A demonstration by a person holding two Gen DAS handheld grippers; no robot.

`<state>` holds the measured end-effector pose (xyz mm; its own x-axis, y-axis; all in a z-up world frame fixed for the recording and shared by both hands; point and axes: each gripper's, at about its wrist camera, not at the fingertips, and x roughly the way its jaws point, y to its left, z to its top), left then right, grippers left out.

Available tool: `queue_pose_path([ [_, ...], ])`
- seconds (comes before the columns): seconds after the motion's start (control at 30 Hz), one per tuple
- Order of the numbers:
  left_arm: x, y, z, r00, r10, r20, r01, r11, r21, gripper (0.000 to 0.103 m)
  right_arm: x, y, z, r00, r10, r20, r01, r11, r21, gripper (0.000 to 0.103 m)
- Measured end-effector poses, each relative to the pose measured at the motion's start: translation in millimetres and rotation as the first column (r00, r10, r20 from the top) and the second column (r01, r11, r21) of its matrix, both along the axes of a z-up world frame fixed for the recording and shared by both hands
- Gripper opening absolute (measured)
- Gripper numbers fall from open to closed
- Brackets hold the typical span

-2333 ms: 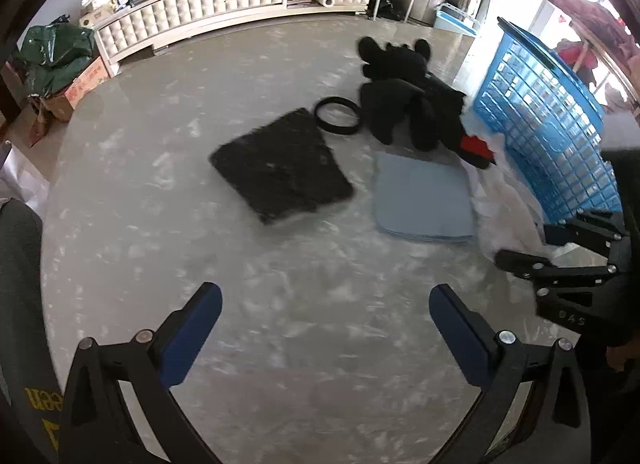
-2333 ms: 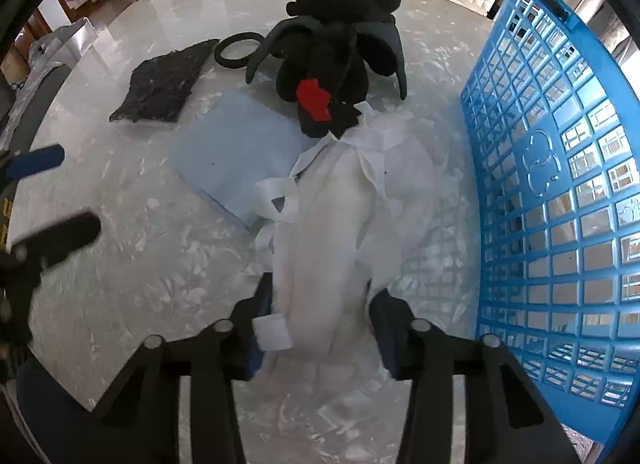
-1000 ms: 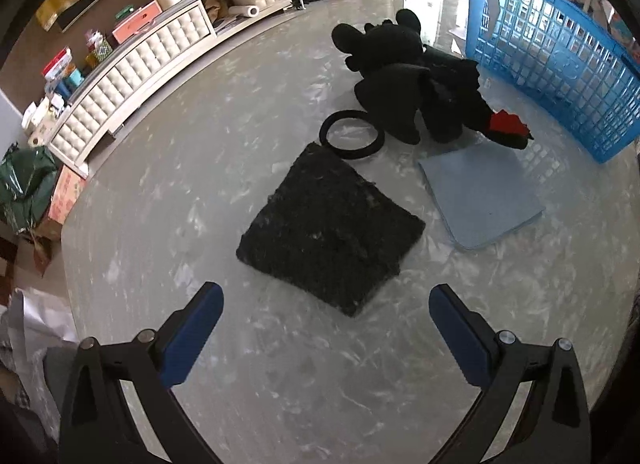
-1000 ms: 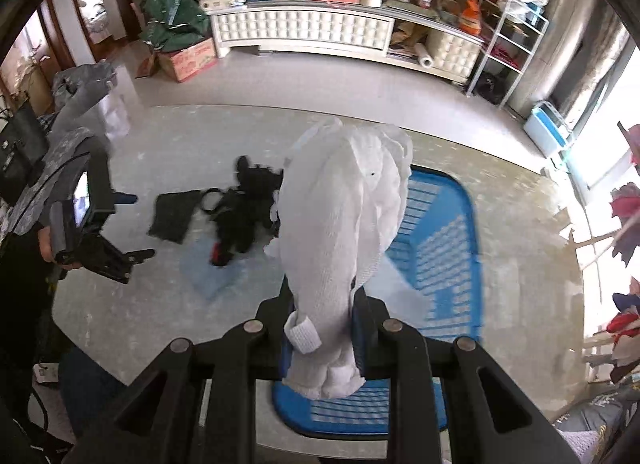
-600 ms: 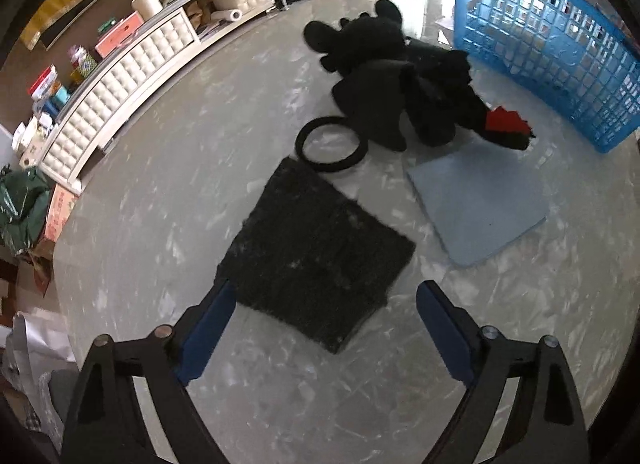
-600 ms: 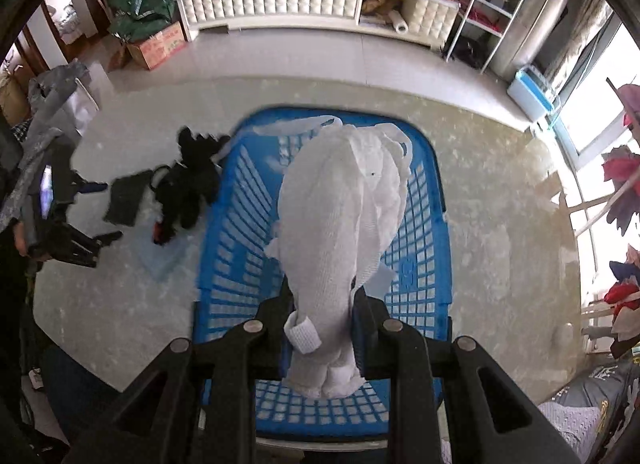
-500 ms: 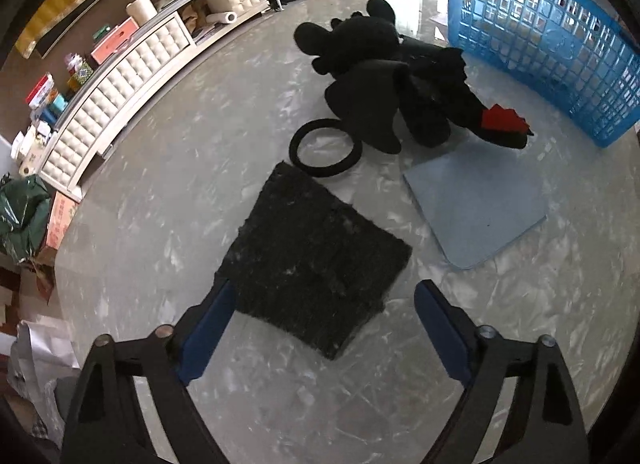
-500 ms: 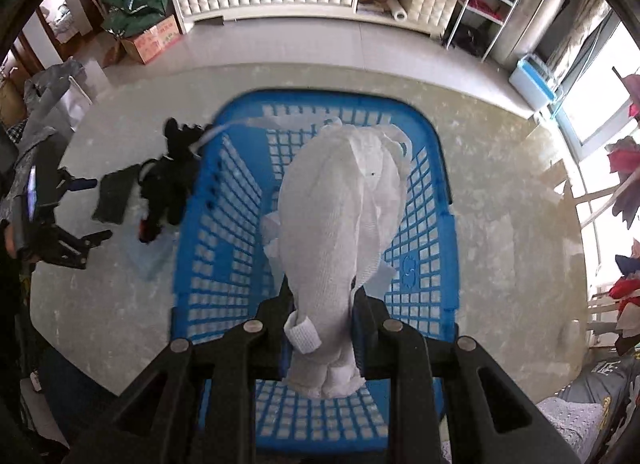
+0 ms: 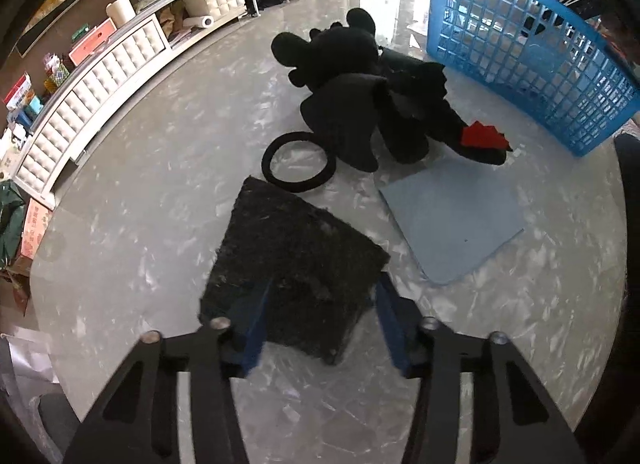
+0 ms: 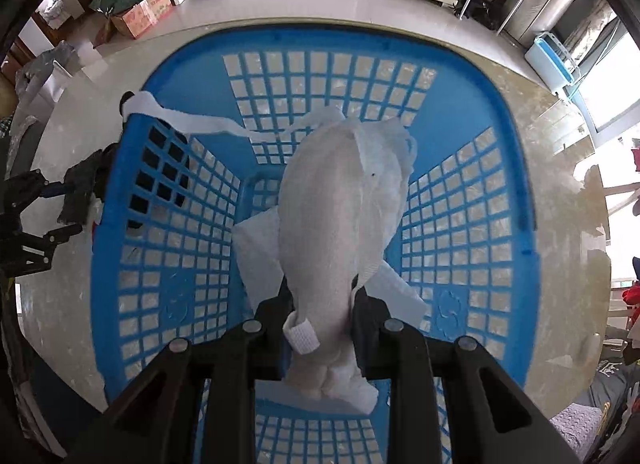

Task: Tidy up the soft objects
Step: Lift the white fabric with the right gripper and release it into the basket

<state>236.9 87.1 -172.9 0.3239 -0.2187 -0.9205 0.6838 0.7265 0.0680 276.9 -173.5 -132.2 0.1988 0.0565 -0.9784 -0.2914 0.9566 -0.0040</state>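
— Right tool [image 10: 320, 300]? 
— Clamped on the white cloth [image 10: 340, 224], hanging over the blue basket [image 10: 508, 200]. 
— Left tool [image 9: 318, 308]? 
— Jaws just closing, narrow, straddling the black mat [image 9: 296, 264] corner on the bench [image 9: 160, 192]; grip not evident.

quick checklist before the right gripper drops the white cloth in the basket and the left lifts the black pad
1. White cloth gripped by right gripper: ok, bunched between shut jaws.
2. Cloth over the blue basket: ok, it hangs above the basket floor.
3. Cloth strap clear of the rim: not ok, its end drapes over the far left corner.
4. Left gripper straddling the black fuzzy pad: ok, its near edge lies between the jaws, which have just been closing.
5. Pad pinched: cannot tell, contact is not visible.
6. Pad free of the black ring and blue cloth: ok, neither overlaps it.
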Motion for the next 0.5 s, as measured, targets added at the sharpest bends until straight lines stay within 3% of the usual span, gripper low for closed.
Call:
queue_pose_path([
  [0.17, -0.2, 0.7, 0.2, 1.0, -0.008, 0.021, 0.008, 1.0, 0.015, 0.012, 0.7, -1.1, -4.3, 1.0, 0.002, -0.011, -0.002, 1.0, -0.003, 0.024],
  [0.3, 3.6, 4.5, 2.9, 1.0, 0.008, 0.016, -0.008, 1.0, -0.004, 0.009, 0.8, -3.8, -1.6, 1.0, 0.011, 0.0, -0.011, 1.0, -0.009, 0.03],
  [0.37, -0.6, 6.0, 5.3, 1.0, 0.015, 0.02, -0.015, 1.0, -0.003, 0.008, -2.8, -4.8, 2.7, 1.0, 0.017, 0.017, -0.016, 1.0, -0.019, 0.036],
  [0.5, -4.3, 9.1, 11.8, 0.999, 0.039, 0.024, -0.039, 0.999, -0.012, 0.008, -12.8, -4.5, 15.4, 0.997, 0.025, 0.067, -0.023, 0.999, -0.029, 0.067],
])
